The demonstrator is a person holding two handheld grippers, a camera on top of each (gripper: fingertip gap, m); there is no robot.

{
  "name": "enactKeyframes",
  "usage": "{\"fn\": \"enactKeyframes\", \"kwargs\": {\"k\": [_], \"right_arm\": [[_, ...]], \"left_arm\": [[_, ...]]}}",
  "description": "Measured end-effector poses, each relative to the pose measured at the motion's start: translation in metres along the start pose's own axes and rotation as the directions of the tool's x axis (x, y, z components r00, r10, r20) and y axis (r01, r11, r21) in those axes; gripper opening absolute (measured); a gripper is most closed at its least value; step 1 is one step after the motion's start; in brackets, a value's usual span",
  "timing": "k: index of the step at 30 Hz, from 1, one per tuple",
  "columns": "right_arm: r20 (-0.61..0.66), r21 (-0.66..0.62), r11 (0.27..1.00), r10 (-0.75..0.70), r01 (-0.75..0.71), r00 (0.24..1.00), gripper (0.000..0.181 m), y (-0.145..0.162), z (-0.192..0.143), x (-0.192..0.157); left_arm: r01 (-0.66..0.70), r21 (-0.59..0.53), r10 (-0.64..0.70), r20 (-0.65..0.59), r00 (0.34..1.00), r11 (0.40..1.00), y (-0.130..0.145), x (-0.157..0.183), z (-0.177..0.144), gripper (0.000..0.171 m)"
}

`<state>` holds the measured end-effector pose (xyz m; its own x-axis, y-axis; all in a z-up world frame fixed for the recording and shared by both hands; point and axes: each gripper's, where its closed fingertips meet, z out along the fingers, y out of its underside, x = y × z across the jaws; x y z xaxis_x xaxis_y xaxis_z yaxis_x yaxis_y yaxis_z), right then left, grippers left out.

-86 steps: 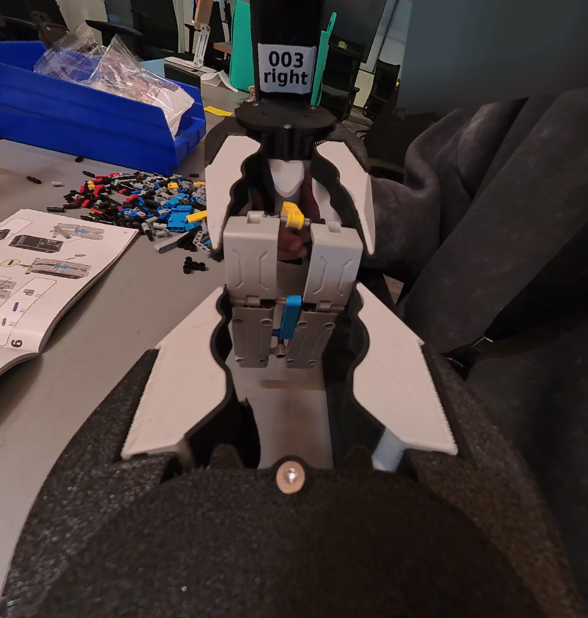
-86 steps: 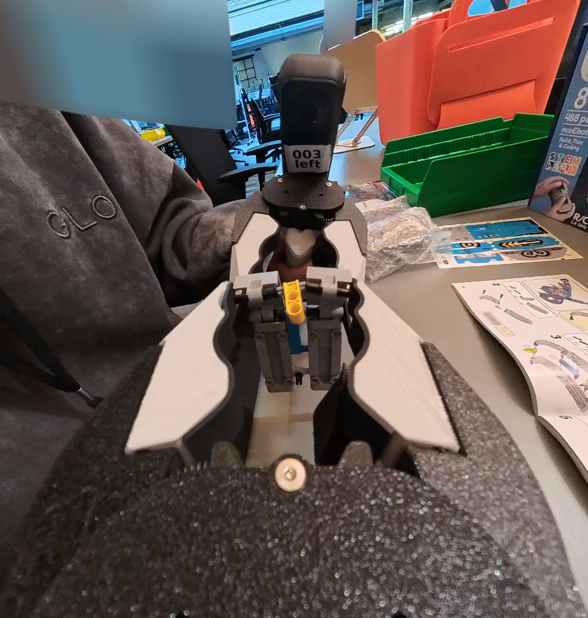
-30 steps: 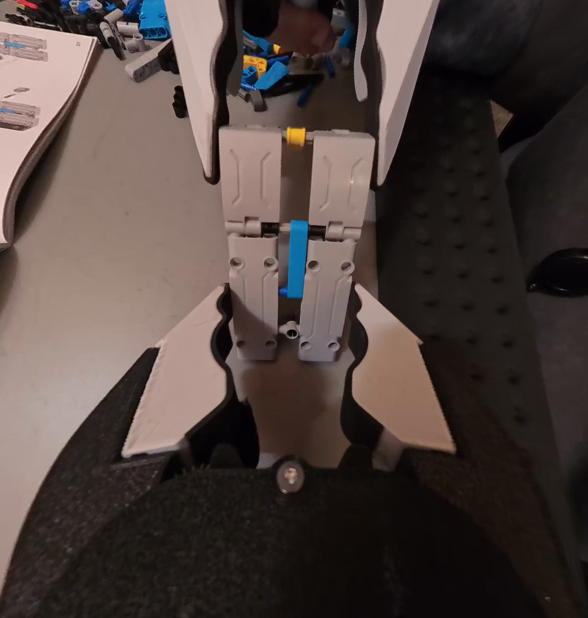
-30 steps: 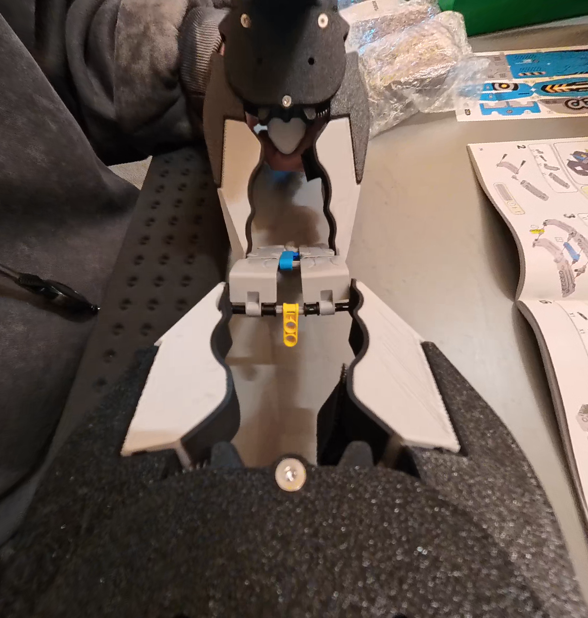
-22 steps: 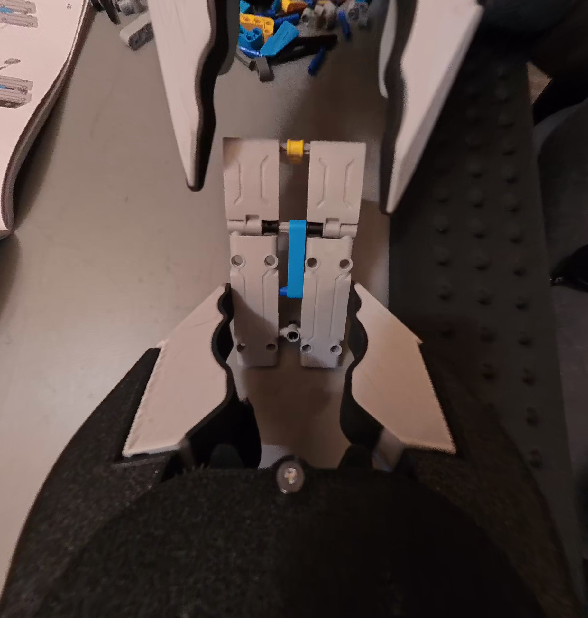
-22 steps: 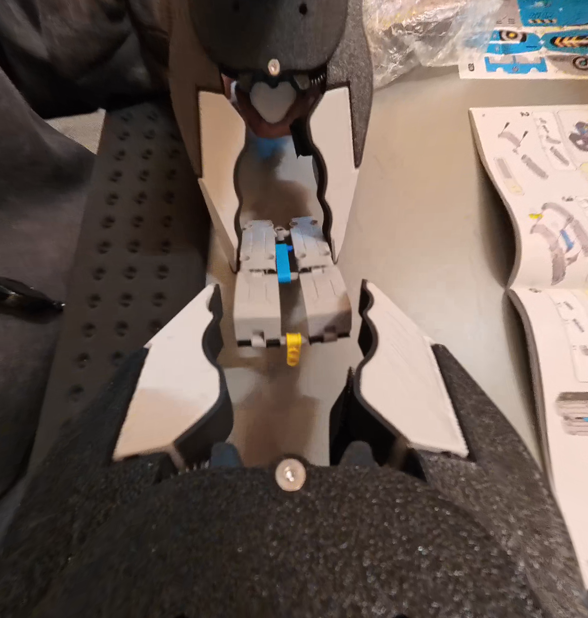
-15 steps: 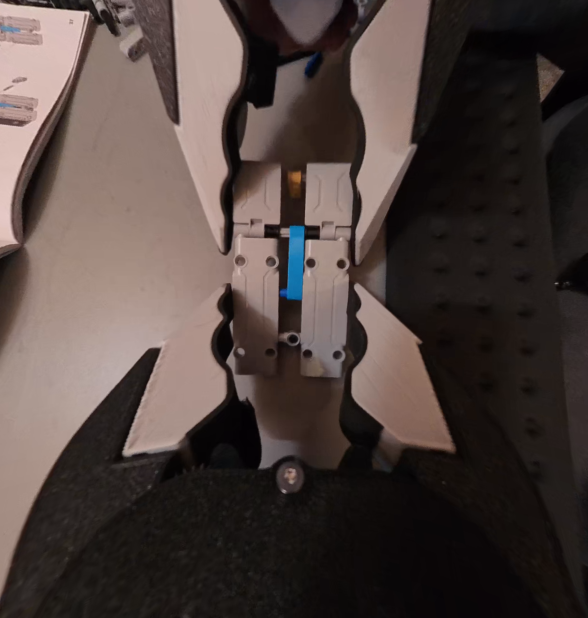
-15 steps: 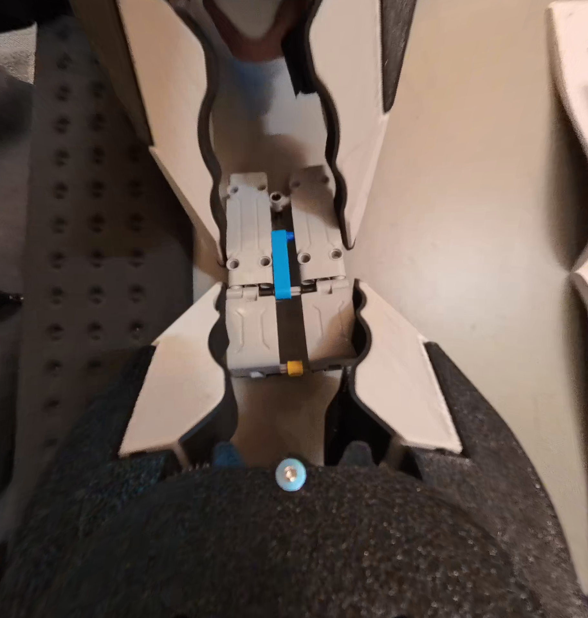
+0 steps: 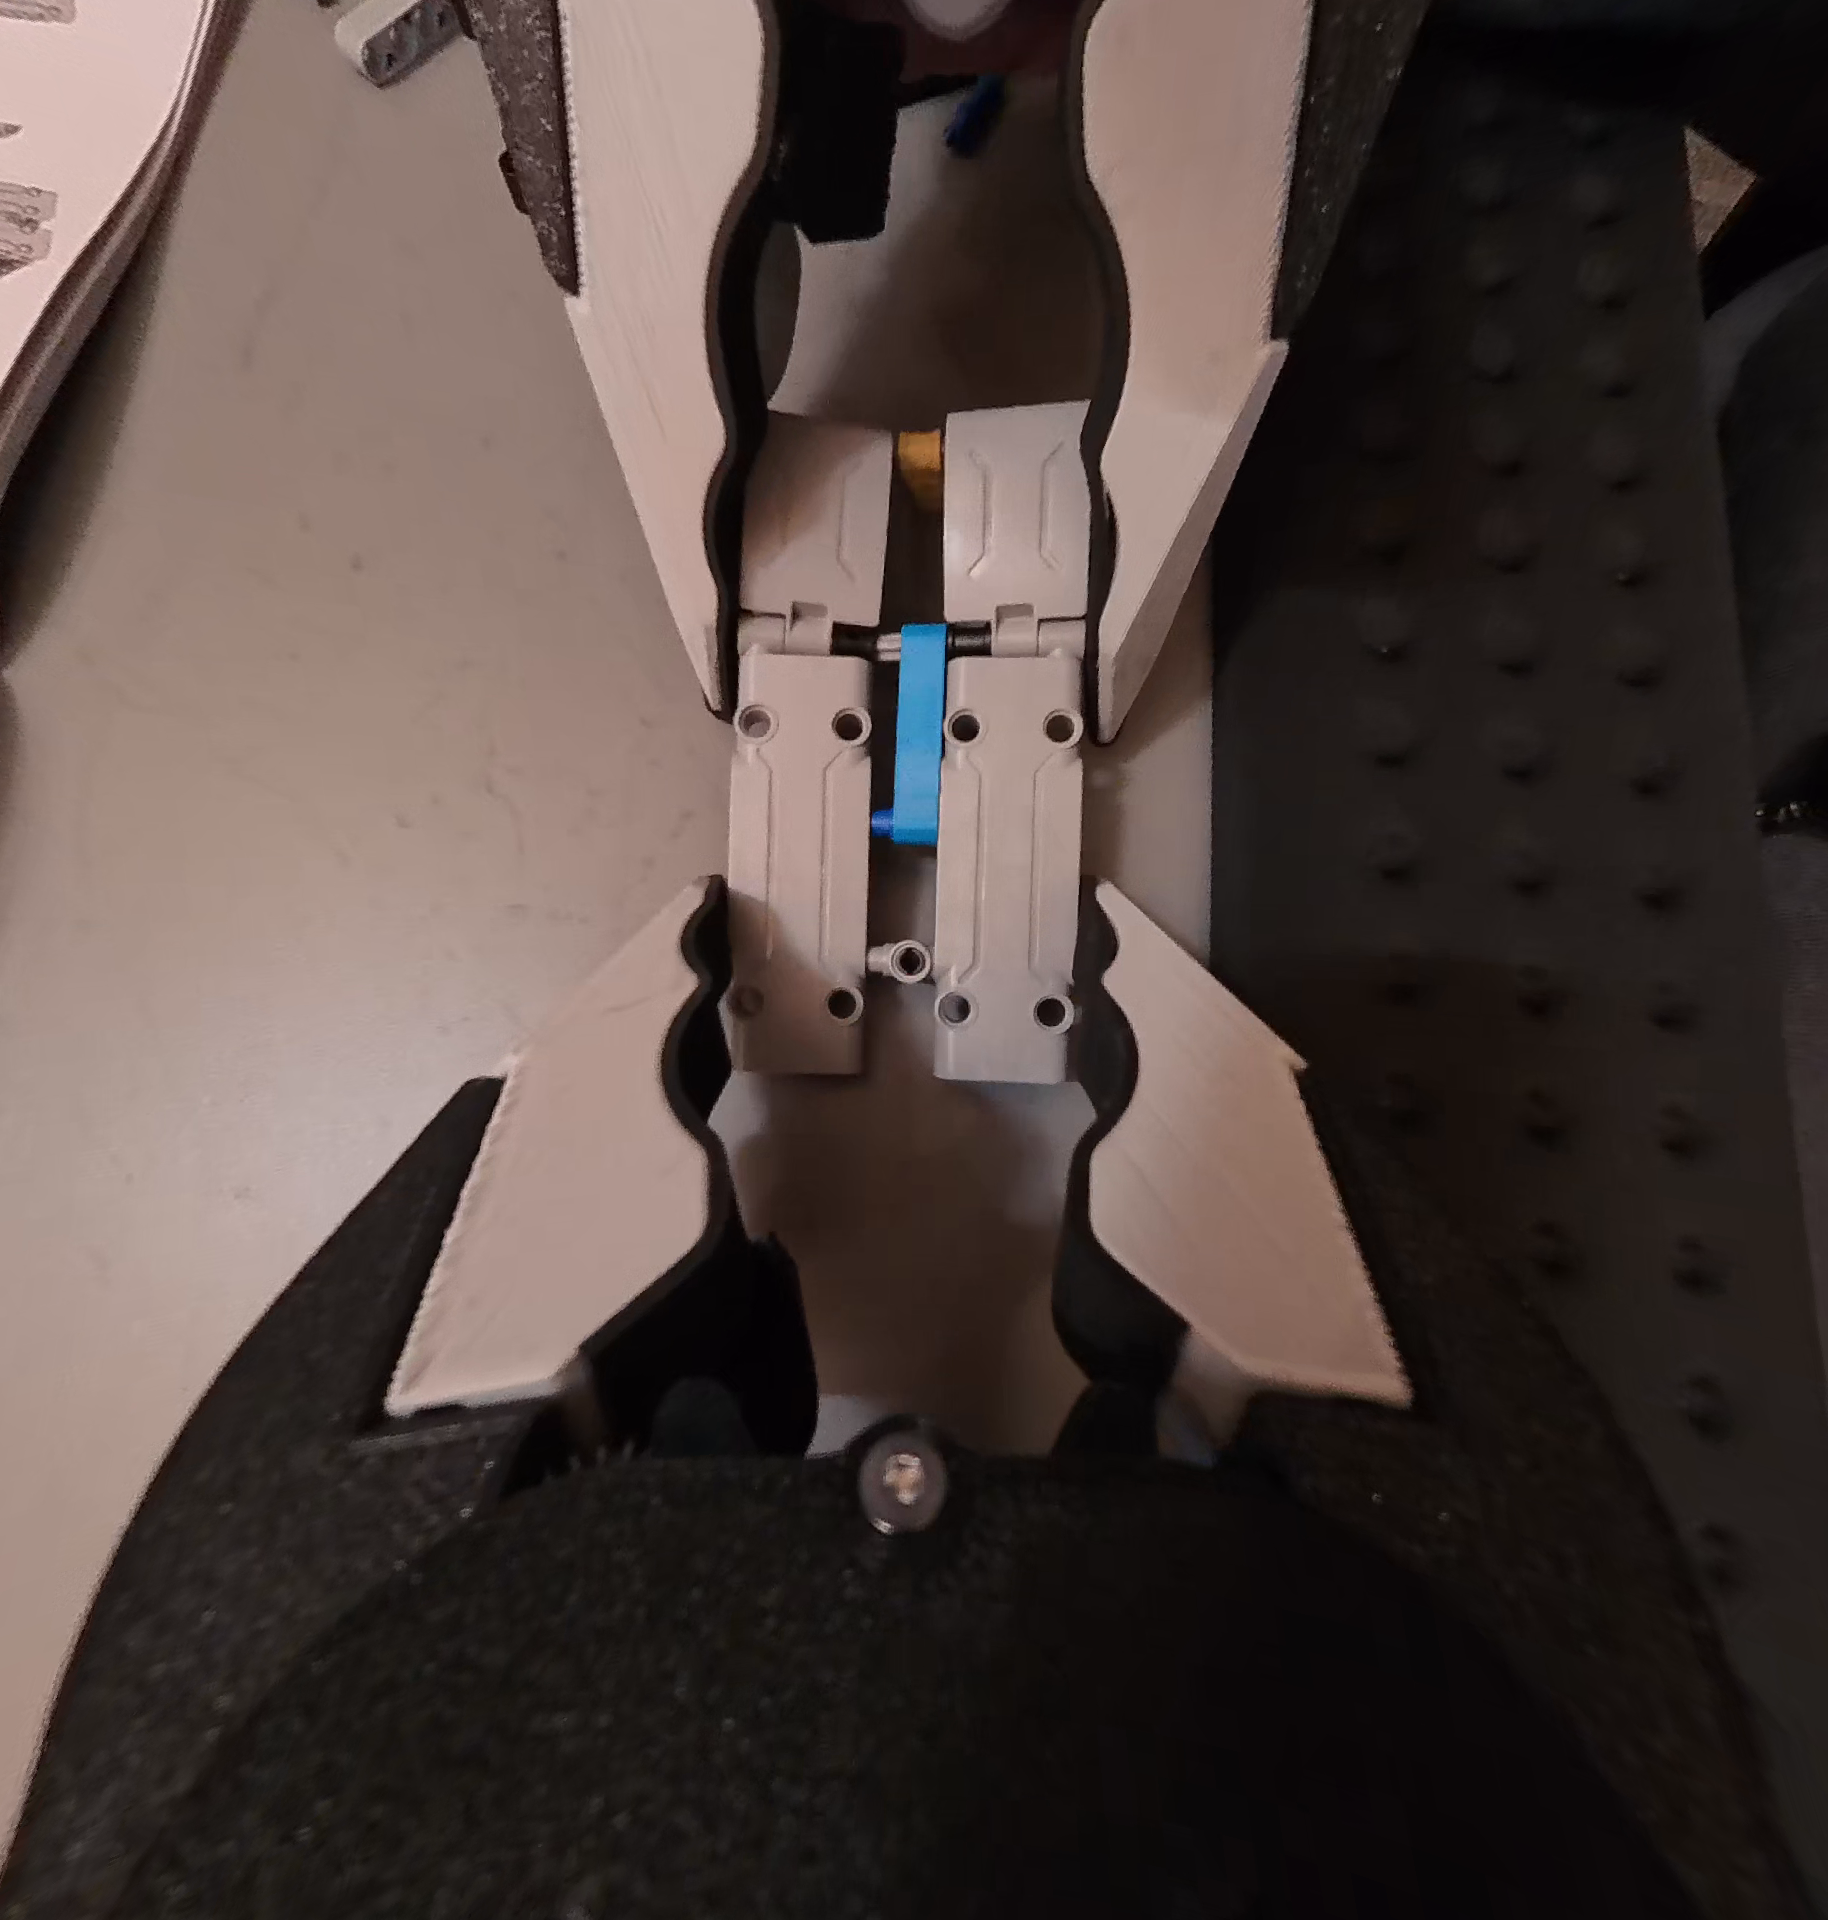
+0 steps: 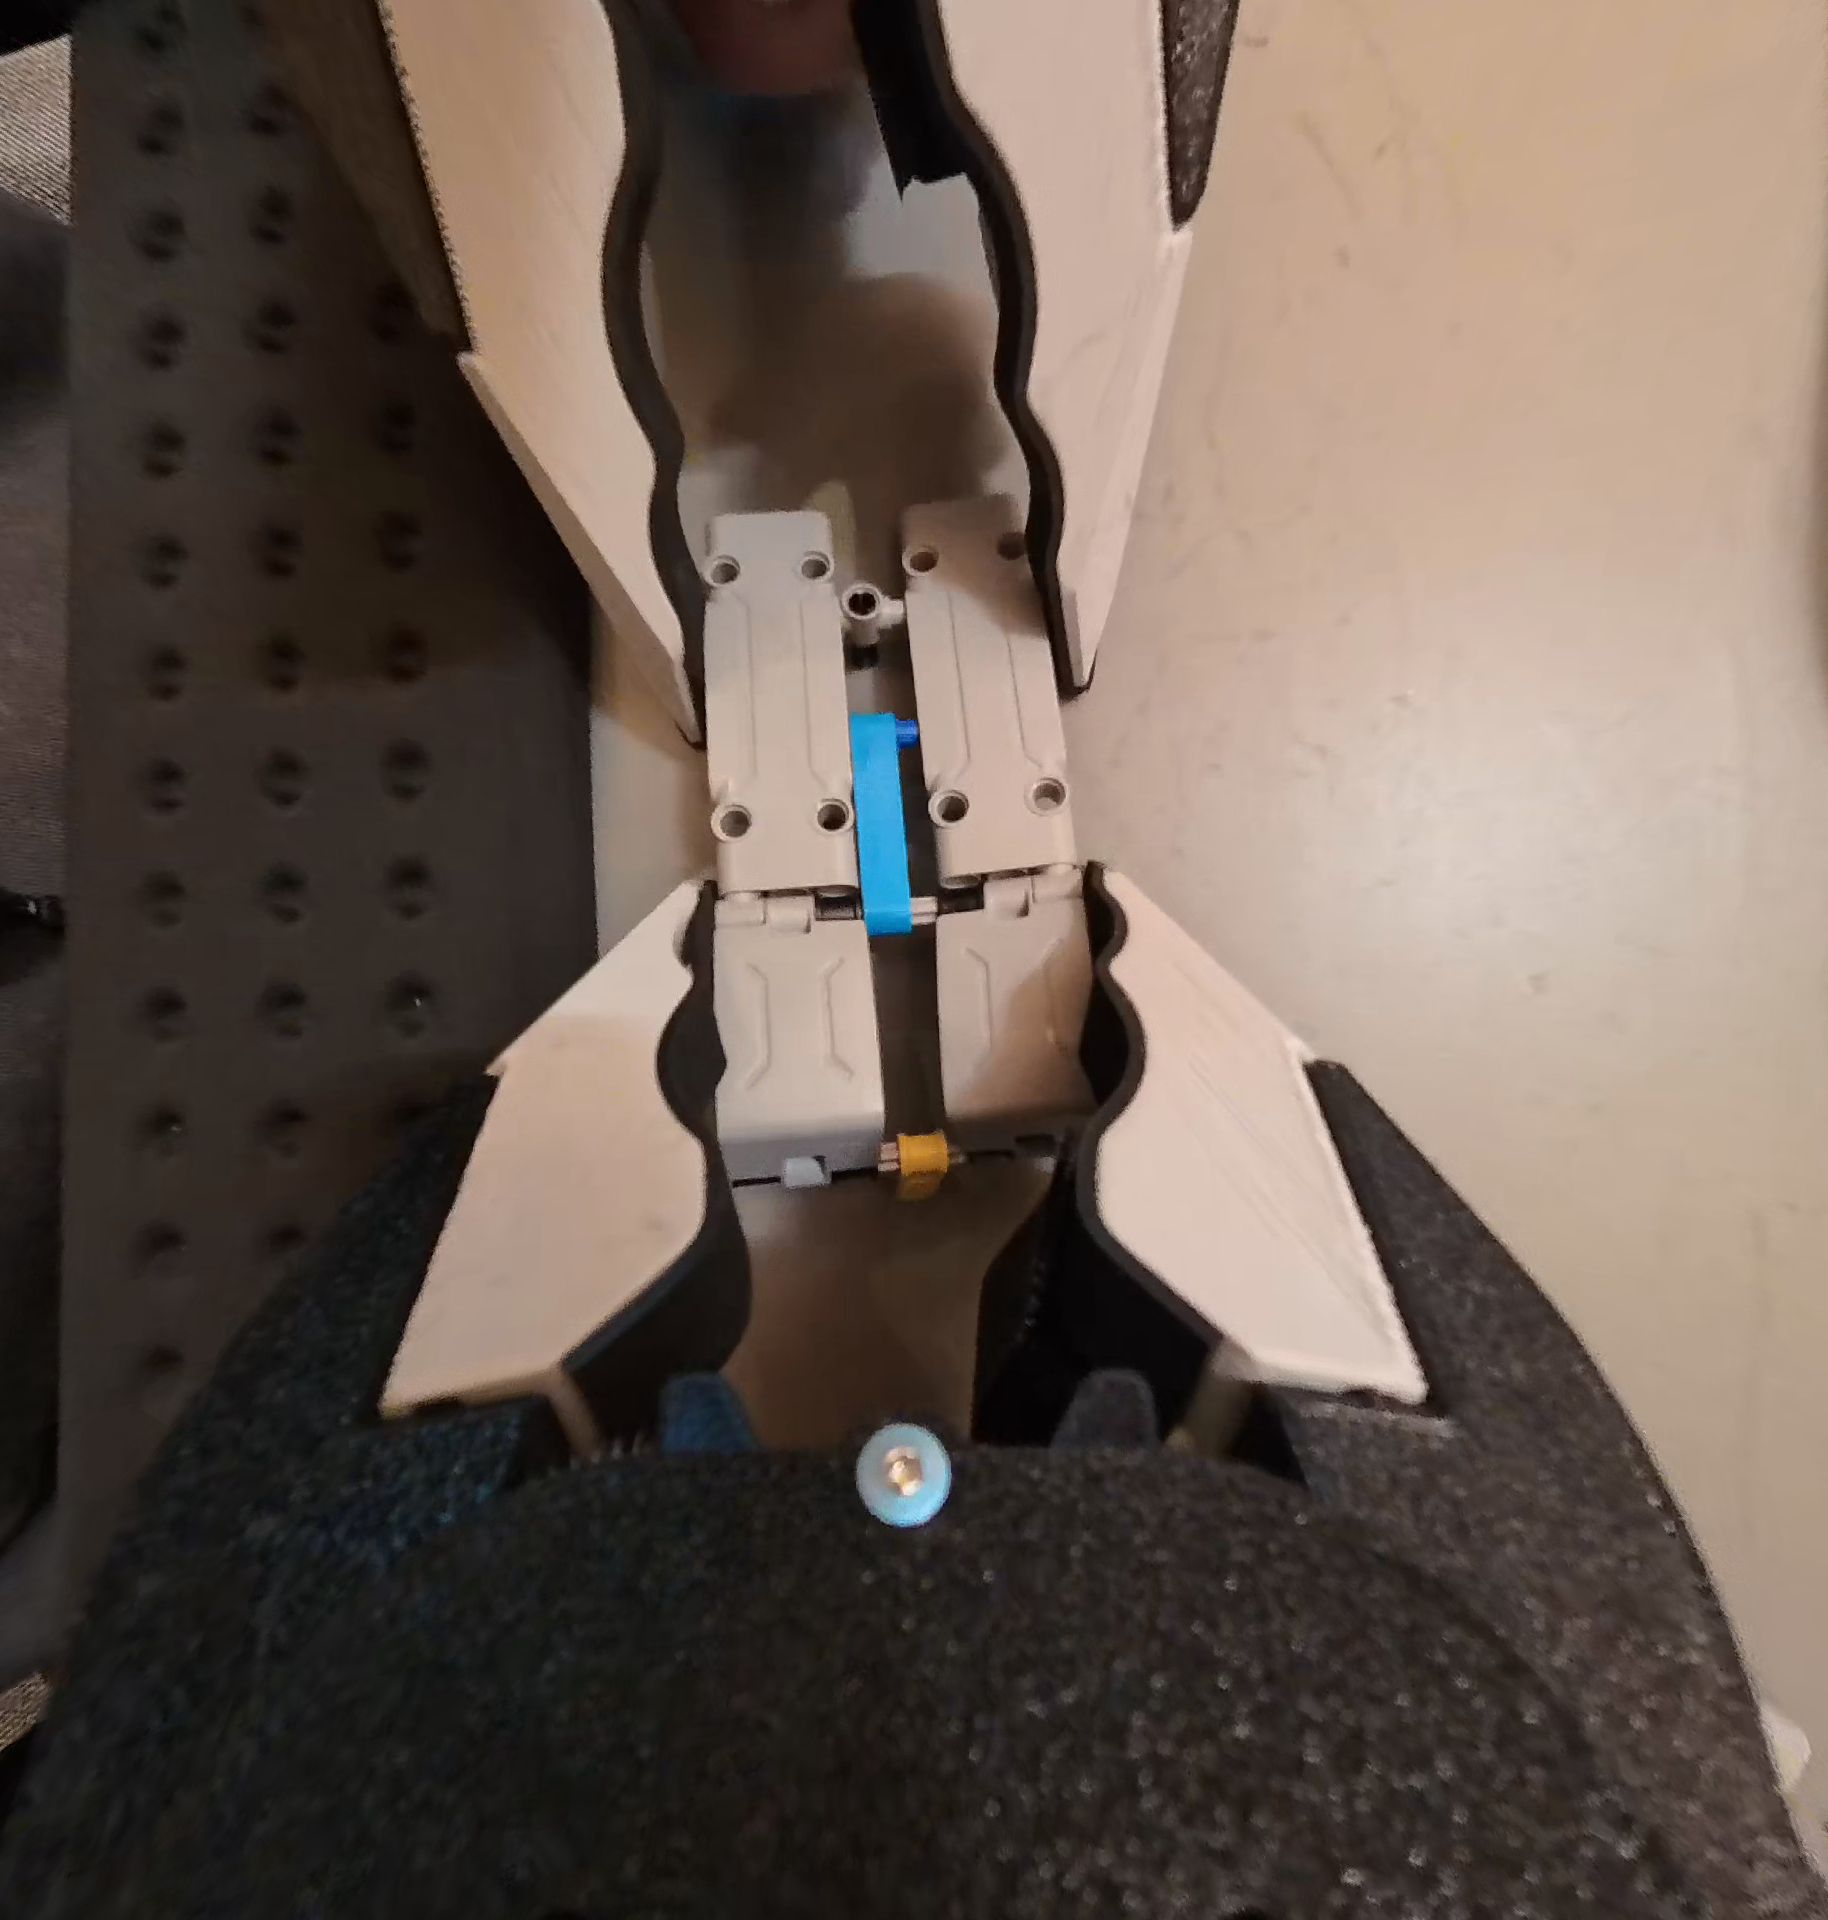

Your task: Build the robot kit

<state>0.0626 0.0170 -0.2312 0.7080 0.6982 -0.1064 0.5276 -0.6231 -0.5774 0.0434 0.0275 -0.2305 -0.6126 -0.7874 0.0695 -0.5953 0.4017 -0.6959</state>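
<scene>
Both grippers have dropped from mid-air to the table (image 9: pixel 318 727) since 2.9 s ago, and the right one, which let go and spread 0.7 s ago, is back around the far half of the model.

Grey hinged model (image 9: pixel 905 821) lies flat on the table beside a black studded mat (image 9: pixel 1512 831), four panels in two pairs joined at a black axle, a blue beam (image 9: pixel 920 764) in the middle gap, a yellow connector (image 9: pixel 920 462) at one end.

Left gripper (image 9: pixel 902 914): fingers closed on the near pair of panels, black pads touching both outer edges. Right gripper (image 10: pixel 894 914): fingers (image 10: pixel 598 1143) closed on the other pair, at the yellow connector (image 10: pixel 920 1153) end, pads against the sides. The two grippers face each other tip to tip, nearly touching at the hinge.

Booklet (image 9: pixel 48 260) lies open at left, well apart; a loose grey beam (image 9: pixel 401 31) sits at the top edge, partly cut off. Right view is slightly blurred.
</scene>
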Motion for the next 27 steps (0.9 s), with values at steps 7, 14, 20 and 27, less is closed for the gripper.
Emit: {"fn": "enactKeyframes", "kwargs": {"k": [7, 14, 20, 27], "right_arm": [[-0.007, 0.016, 1.0, -0.027, 0.027, 1.0, 0.068, 0.0, 0.0, 0.001], [-0.152, 0.105, 0.991, -0.062, 0.079, 0.986, 0.075, -0.003, -0.022, 0.018], [0.084, 0.454, 0.828, 0.329, -0.33, 0.941, 0.083, -0.016, -0.074, 0.05], [0.11, 0.314, 0.831, 0.449, -0.459, 0.887, 0.078, -0.004, -0.03, 0.055]], "left_arm": [[-0.005, 0.009, 0.005, 0.013, 1.0, 1.0, 0.0, 0.0, 0.0, 0.066], [-0.167, -0.038, 0.172, 0.229, 0.958, 0.985, -0.003, -0.02, -0.009, 0.066], [-0.289, -0.026, 0.27, 0.44, 0.856, 0.957, -0.018, -0.043, -0.03, 0.066], [-0.268, -0.074, 0.272, 0.441, 0.855, 0.961, -0.007, -0.049, -0.022, 0.066]]}}
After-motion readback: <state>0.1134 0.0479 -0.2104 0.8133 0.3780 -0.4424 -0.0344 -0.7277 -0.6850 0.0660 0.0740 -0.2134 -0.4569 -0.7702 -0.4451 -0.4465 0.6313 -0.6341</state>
